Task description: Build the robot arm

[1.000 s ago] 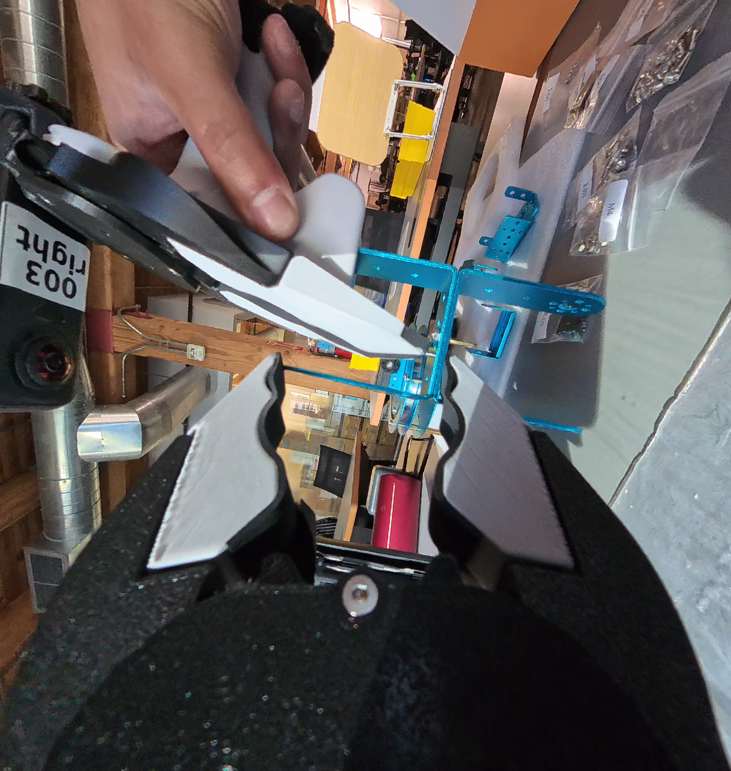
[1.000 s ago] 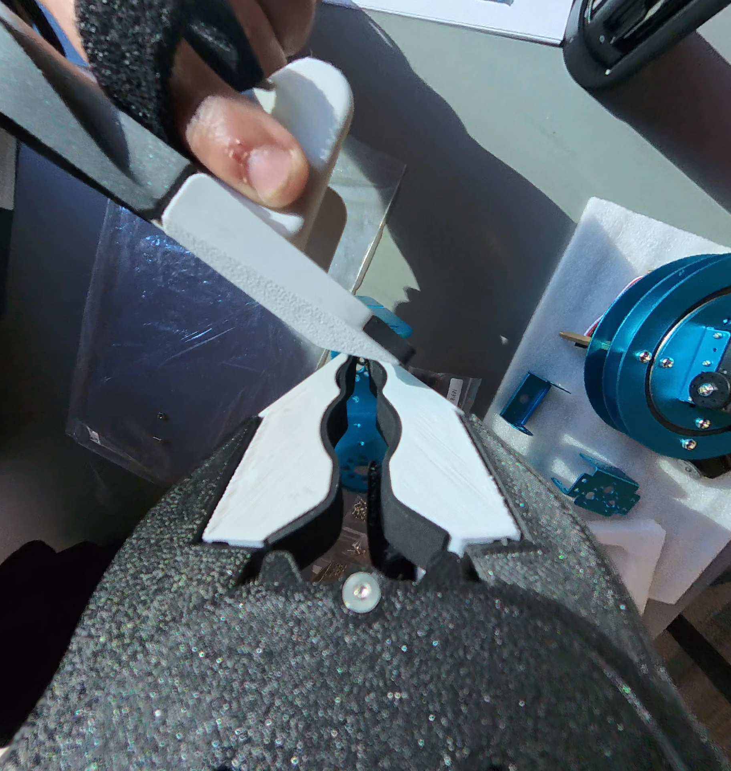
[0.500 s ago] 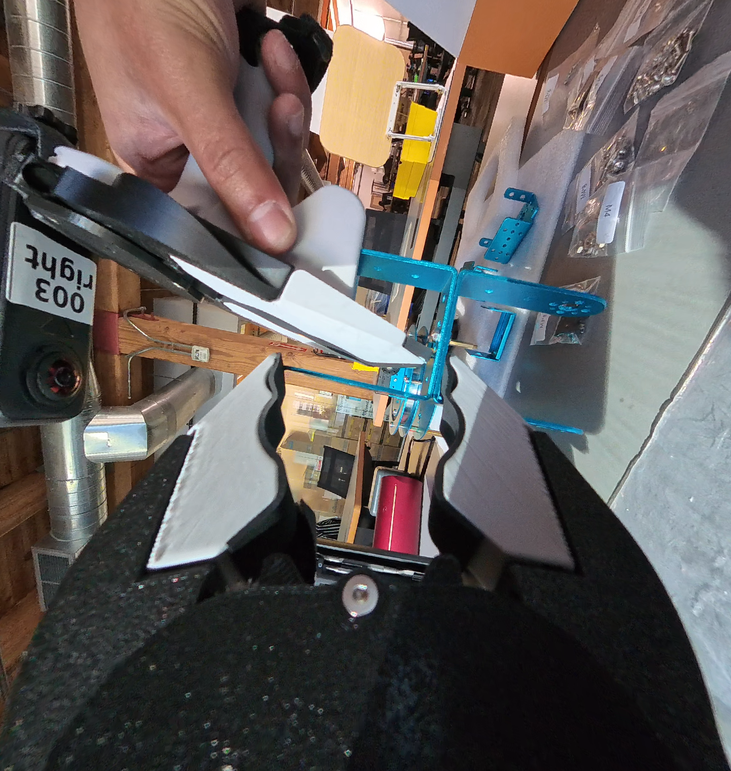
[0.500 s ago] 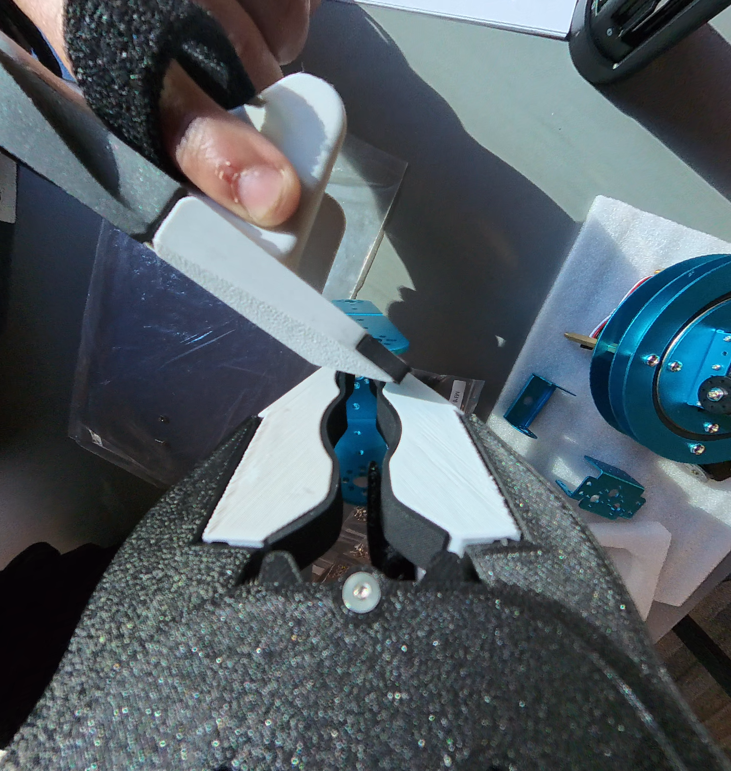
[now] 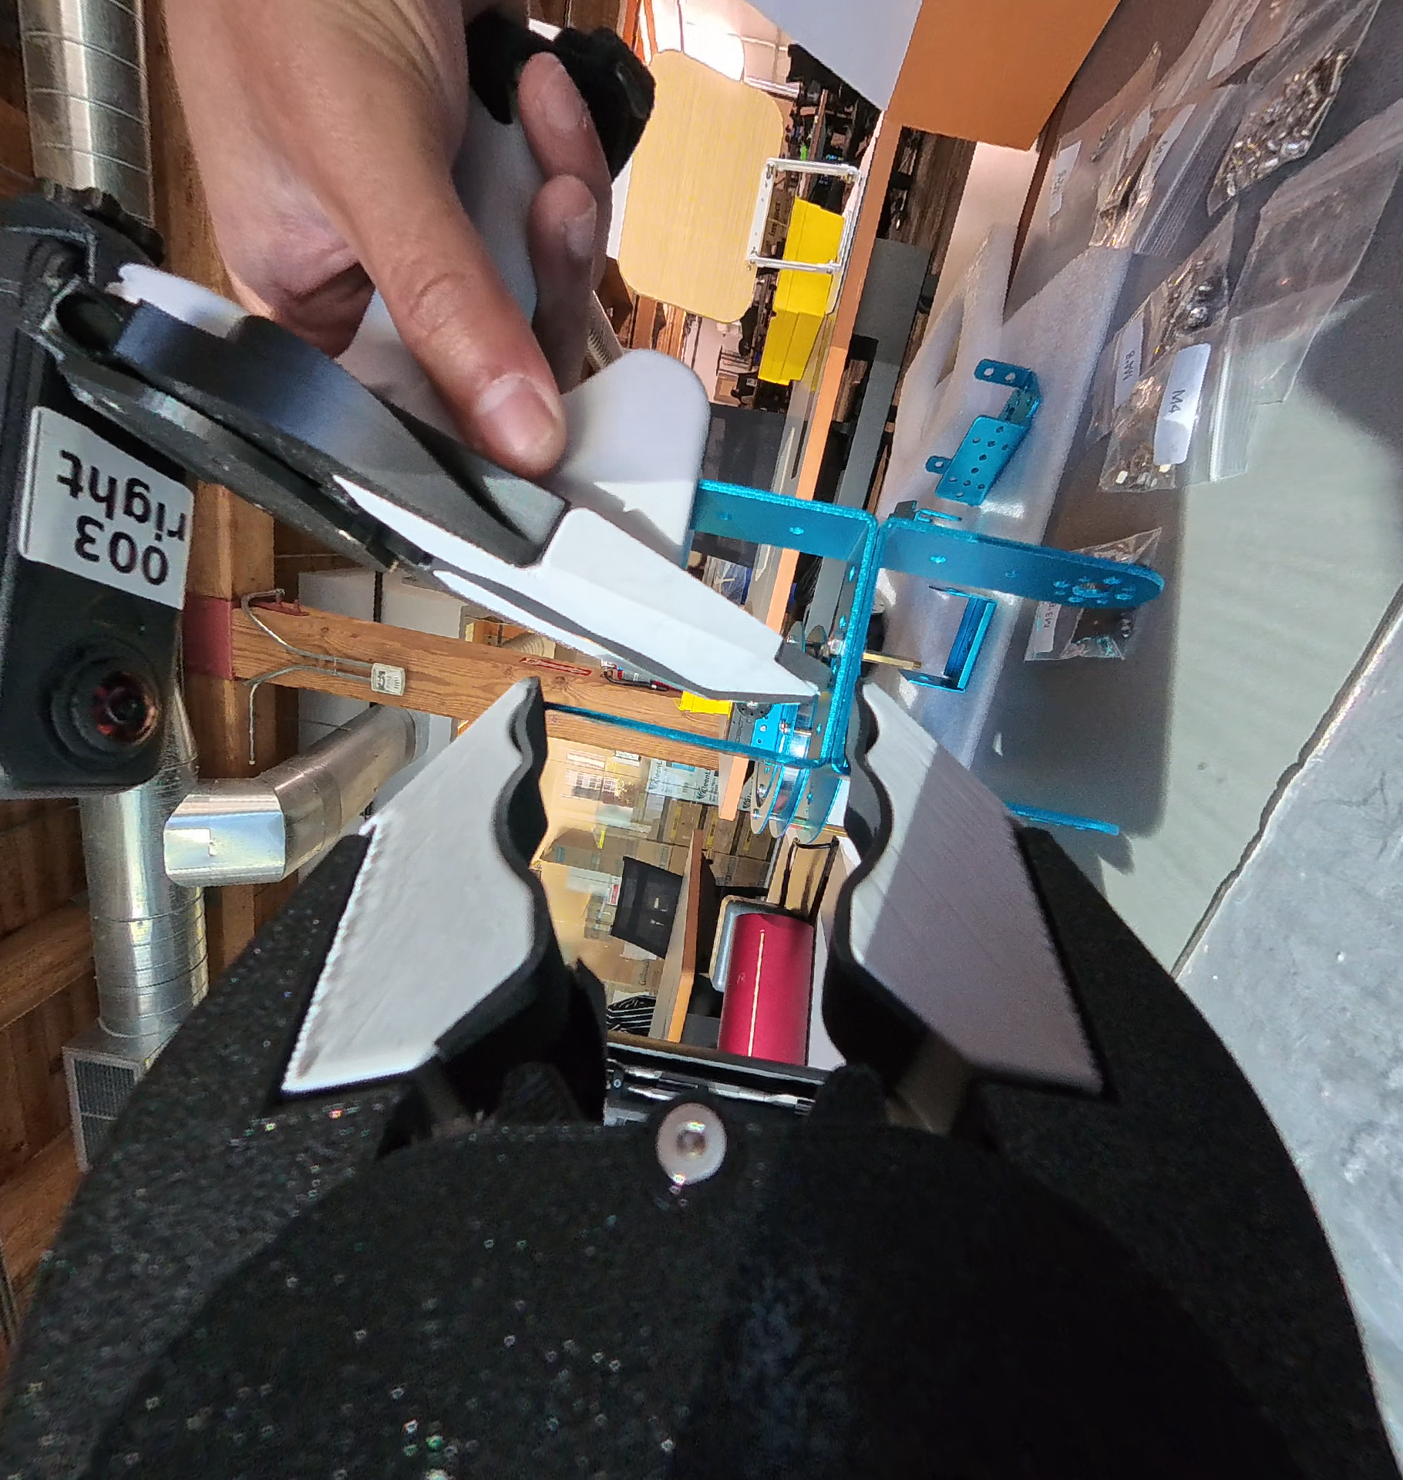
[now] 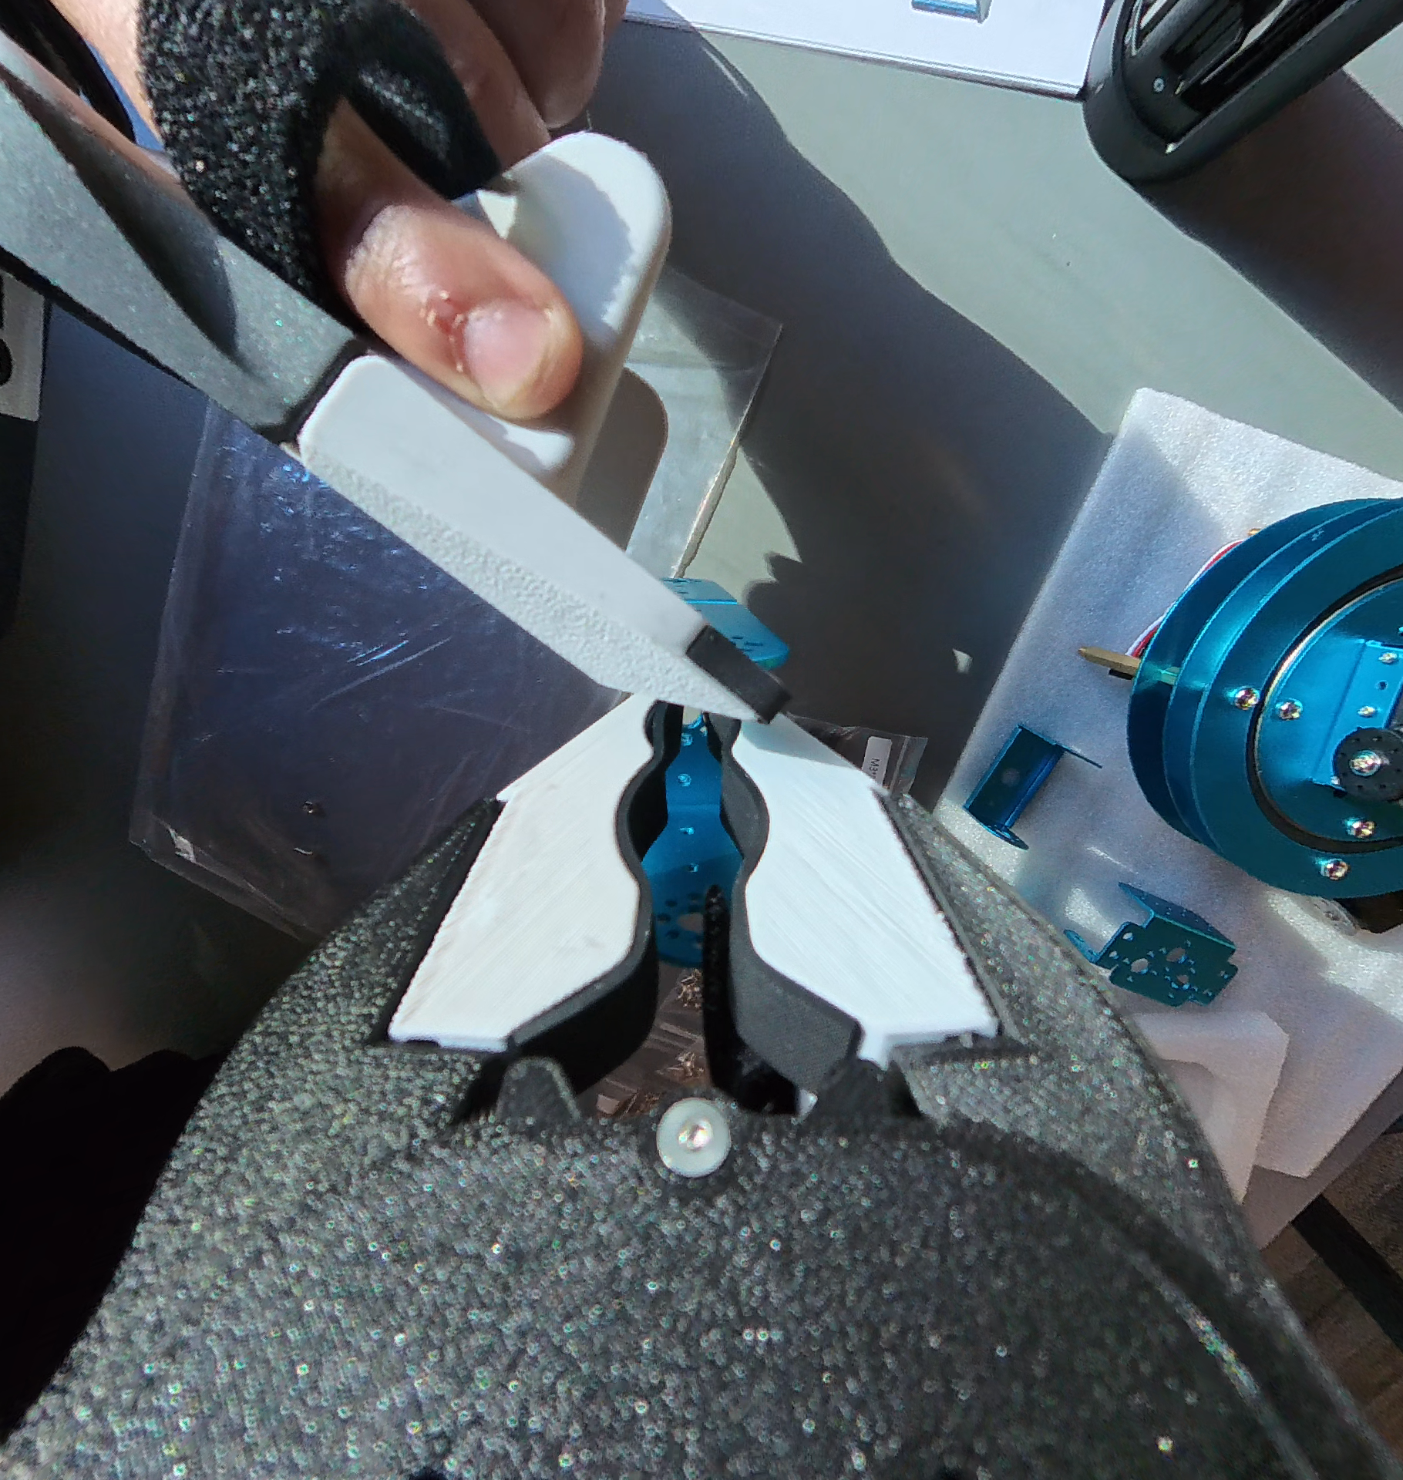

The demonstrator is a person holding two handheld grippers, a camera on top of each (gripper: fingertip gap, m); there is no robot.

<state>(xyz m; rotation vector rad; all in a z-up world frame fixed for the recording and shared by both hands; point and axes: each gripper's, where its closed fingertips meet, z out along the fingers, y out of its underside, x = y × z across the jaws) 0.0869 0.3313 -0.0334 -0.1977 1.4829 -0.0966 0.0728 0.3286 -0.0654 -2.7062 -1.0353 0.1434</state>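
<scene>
- Here, the left gripper (image 5: 698, 705) has its fingers wide apart, holding nothing.
- The blue bracket frame (image 5: 995, 565) stands on the grey worktop (image 5: 1283, 641). Its upright plate sits between the left fingers, close against the one on the worktop side. I cannot tell whether they touch.
- The right gripper (image 6: 690, 721) has its fingers drawn nearly together, clamped on a perforated blue plate of the frame, which shows in the narrow gap between them.
- A hand (image 5: 378, 184) grips the right gripper, which meets the frame at its upright plate.
- In the right wrist view, one left finger tip (image 6: 730, 681) lies just over the right fingers, at the frame.
- Beyond the frame lies a small blue bracket (image 5: 987, 456) on pale foam, with bags of screws (image 5: 1163, 432) nearby on the worktop.
- Well to one side of the frame is a white foam block (image 6: 1163, 520). It carries a blue round base (image 6: 1283, 705) and two small blue brackets (image 6: 1011, 781).
- On the frame's other side, a clear plastic bag (image 6: 362, 681) lies flat.
</scene>
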